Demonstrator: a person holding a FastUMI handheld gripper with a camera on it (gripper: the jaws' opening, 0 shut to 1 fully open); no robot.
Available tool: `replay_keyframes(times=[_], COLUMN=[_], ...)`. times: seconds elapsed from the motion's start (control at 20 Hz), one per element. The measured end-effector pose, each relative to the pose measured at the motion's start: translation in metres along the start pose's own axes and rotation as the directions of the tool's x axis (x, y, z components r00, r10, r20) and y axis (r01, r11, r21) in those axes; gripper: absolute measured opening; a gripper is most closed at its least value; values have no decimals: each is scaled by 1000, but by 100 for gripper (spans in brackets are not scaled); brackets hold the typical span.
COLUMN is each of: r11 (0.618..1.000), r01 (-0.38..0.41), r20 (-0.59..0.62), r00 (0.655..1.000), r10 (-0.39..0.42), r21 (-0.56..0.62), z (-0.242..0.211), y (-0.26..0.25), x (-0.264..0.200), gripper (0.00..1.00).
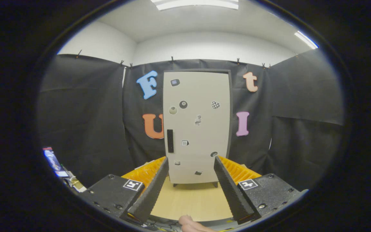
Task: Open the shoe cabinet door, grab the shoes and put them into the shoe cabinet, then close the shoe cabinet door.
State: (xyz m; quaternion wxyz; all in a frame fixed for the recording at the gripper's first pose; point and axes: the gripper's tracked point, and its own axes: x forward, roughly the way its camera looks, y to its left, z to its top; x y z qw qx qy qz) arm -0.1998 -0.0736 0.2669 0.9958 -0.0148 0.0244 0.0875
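One claw (pixel 190 190) shows in the gripper view, its two fingers spread wide with nothing between them but bare wooden surface (pixel 192 201). At twelve o'clock from the fingers, beyond their tips, stands the shoe cabinet (pixel 196 129), upright on short feet at the far side of the surface, its pale door shut and dotted with small stickers. A dark vertical handle (pixel 170 140) sits at the door's left edge, toward eleven o'clock from the claw. At six o'clock, part of a hand (pixel 190 224) peeks in below the fingers. I see no shoes from here, so I cannot tell where they lie.

Judging from this, the opening step is not yet begun. The handle is slim and flush against the door; fingers arriving off-centre could slip past it, or a hard pull could tip or drag the light cabinet along the surface.
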Motion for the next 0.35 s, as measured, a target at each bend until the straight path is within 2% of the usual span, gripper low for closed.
replay_keyframes(times=[0.35], r11=[999], r01=[36], r20=[-17], r00=[999], r10=[-36], r21=[-2], z=[-12], y=[-15], x=[-5], gripper=[93])
